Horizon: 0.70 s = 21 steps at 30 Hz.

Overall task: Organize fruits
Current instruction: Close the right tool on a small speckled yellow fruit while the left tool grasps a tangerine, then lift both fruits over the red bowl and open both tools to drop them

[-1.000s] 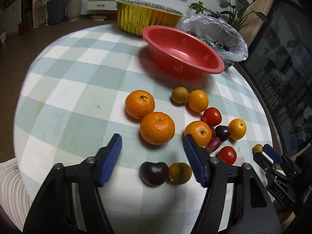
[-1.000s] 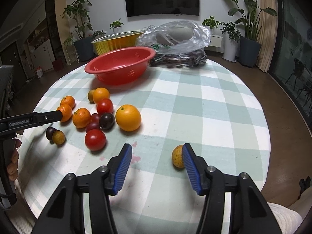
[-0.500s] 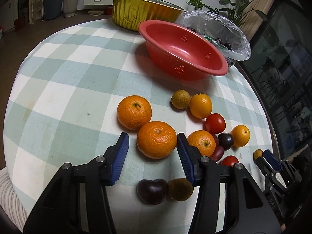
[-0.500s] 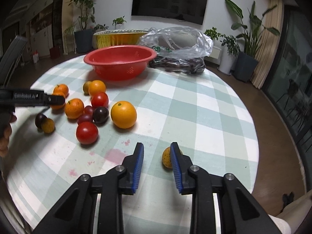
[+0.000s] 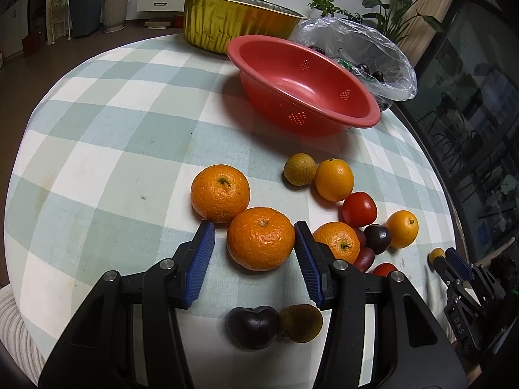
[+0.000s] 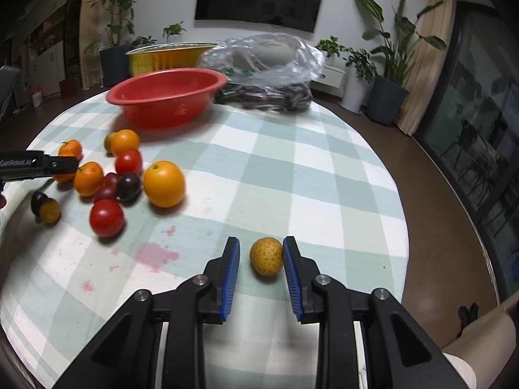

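Observation:
Several fruits lie on the checked tablecloth [image 5: 113,149]: mandarins, oranges, tomatoes, dark plums and small yellow-brown fruits. My left gripper [image 5: 254,236] is shut on the front mandarin [image 5: 261,238]; the right pad touches its skin and the left pad sits close beside it. A second mandarin [image 5: 220,193] lies just behind. My right gripper [image 6: 262,256] is shut on a small speckled yellow fruit [image 6: 266,256], which sits alone near the table's right side. The red colander bowl [image 5: 301,90] stands empty behind the fruit.
A gold foil tray [image 5: 227,26] and a clear plastic bag [image 5: 363,48] holding dark fruit stand behind the bowl. A dark plum [image 5: 253,324] and a brownish fruit [image 5: 301,322] lie under my left gripper. Pink stains [image 6: 155,256] mark the cloth. Potted plants line the wall.
My left gripper moved forward and narrowed around the front mandarin. My right gripper's fingers came together around the small yellow fruit, and the right wrist tilted a little.

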### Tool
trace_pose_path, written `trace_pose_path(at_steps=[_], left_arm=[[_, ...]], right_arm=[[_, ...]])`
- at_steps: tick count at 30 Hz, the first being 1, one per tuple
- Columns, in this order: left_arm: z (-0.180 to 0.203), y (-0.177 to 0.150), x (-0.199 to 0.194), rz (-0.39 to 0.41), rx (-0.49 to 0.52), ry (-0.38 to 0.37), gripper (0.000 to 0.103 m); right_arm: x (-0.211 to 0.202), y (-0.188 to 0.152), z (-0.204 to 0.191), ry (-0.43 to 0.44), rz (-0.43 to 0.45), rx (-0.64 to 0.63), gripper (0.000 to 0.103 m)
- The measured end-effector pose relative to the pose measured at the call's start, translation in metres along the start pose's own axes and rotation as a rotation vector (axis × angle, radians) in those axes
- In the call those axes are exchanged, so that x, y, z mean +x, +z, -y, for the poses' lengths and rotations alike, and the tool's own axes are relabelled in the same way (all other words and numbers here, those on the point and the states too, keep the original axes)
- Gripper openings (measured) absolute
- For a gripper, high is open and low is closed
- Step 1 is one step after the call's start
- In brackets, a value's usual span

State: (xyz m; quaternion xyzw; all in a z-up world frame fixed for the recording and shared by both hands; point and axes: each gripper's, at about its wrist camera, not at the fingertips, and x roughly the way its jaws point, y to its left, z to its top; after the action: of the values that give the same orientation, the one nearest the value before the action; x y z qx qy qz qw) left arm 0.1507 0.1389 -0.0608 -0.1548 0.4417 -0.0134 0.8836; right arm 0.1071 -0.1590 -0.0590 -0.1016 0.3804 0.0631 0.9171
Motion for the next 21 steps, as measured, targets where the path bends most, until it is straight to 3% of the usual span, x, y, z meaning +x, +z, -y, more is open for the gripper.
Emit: trace_pose_path(at_steps=[5, 17, 21], left_arm=[[-0.003, 0.001, -0.001, -0.009, -0.023, -0.041, 0.039], [-0.007, -0.001, -0.002, -0.016, -0.049, -0.070, 0.039], [-0.012, -0.001, -0.004, -0.023, -0.068, -0.093, 0.038]], right_arm=[[0.006, 0.000, 0.012, 0.022, -0.028, 0.063, 0.030], [0.009, -0.002, 0.027, 0.092, -0.065, 0.164, 0.027], [0.010, -0.001, 0.036, 0.157, -0.071, 0.220, 0.027]])
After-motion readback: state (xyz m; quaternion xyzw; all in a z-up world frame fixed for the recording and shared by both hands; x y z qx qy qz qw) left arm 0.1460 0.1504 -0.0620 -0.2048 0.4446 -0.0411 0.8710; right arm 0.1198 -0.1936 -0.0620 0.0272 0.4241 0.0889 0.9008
